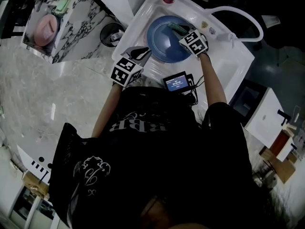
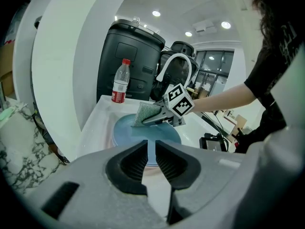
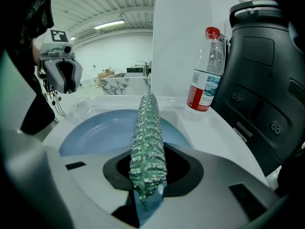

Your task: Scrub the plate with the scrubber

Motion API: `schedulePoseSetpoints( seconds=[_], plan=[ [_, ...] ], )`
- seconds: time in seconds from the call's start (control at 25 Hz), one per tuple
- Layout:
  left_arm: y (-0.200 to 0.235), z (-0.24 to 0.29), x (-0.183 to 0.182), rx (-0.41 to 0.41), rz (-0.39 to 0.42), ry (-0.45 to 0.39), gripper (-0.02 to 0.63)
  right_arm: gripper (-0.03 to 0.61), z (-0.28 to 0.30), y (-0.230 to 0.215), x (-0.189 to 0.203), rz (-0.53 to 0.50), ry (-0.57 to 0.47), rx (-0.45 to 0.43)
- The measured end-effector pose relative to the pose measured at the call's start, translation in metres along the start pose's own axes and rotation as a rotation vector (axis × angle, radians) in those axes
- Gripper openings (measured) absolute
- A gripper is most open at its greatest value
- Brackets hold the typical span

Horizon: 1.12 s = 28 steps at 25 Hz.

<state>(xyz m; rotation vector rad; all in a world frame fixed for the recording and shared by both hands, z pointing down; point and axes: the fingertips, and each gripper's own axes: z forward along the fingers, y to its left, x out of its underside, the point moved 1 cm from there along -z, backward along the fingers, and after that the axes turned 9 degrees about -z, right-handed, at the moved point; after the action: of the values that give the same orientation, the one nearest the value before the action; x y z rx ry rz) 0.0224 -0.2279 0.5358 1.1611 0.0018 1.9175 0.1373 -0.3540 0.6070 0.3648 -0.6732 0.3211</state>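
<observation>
A blue plate lies in the white sink. My right gripper is shut on a green mesh scrubber over the plate's far right part. In the right gripper view the scrubber stands on edge between the jaws, above the plate. My left gripper hovers at the plate's near left rim. In its own view the left gripper shows a narrow gap with nothing in it, and beyond it lie the plate, the scrubber and the right gripper.
A water bottle with a red cap stands on the sink's far rim. A curved white faucet hose arches at the right. A small screen device with cables sits on the near edge. A marble counter lies to the left.
</observation>
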Motion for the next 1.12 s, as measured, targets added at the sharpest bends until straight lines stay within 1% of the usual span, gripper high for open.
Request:
schedulePoseSetpoints(
  seconds=[0.16,0.52,0.76,1.0,1.08,1.12],
  plan=[
    [-0.002,0.002,0.001,0.013,0.011,0.010,0.043,0.091,-0.010,0.029,-0.008,0.015,-0.019,-0.059],
    [-0.005,0.006,-0.003,0.033,0.016,-0.001,0.043,0.091,-0.031,0.101,-0.016,0.026,-0.048,-0.206],
    [-0.007,0.008,-0.004,0.044,0.010,-0.006,0.043,0.091,-0.040,0.139,-0.022,0.029,-0.063,-0.334],
    [-0.010,0.010,-0.005,0.047,0.015,-0.007,0.043,0.091,-0.042,0.140,-0.023,0.042,-0.081,-0.357],
    [-0.011,0.010,-0.006,0.047,0.014,-0.009,0.043,0.091,-0.044,0.133,-0.024,0.028,-0.087,-0.346],
    [-0.011,0.010,-0.007,0.046,0.014,-0.010,0.043,0.091,-0.045,0.127,-0.024,0.026,-0.091,-0.327]
  ],
)
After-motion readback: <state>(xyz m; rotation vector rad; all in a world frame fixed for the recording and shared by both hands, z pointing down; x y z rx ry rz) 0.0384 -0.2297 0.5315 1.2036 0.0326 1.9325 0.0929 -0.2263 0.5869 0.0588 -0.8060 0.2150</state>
